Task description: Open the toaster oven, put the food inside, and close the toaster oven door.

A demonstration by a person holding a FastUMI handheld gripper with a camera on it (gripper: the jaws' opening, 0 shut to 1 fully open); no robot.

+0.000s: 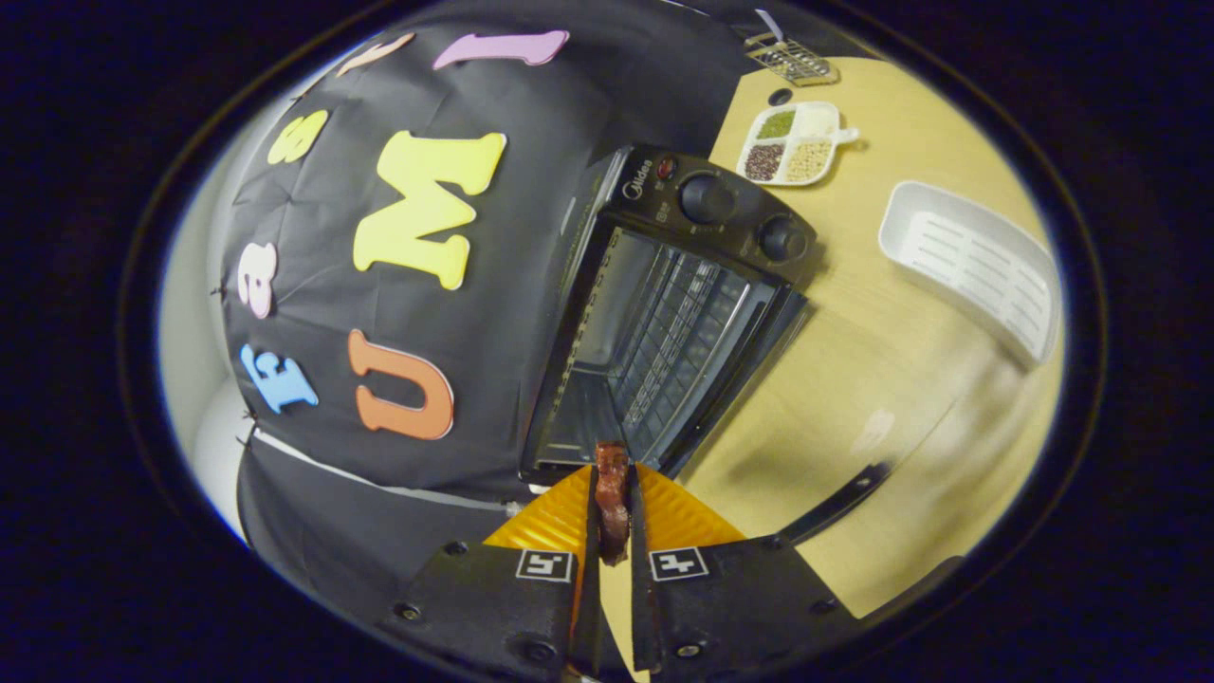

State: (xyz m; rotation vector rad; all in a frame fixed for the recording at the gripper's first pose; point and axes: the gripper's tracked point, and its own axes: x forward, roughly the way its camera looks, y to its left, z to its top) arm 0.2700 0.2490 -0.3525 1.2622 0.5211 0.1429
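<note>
A black toaster oven stands on the wooden table, seen tilted, with two knobs on its control panel. Its door hangs open and the wire rack inside shows. My gripper is shut on a dark reddish-brown piece of food, a thin strip pinched between both fingers. The food's tip sits just in front of the oven's open mouth, near the lower edge of the cavity.
A white divided dish of grains lies beyond the oven. A white slotted tray rests on the table to the right. A wire basket sits at the far table edge. The black cloth wall rises left of the oven.
</note>
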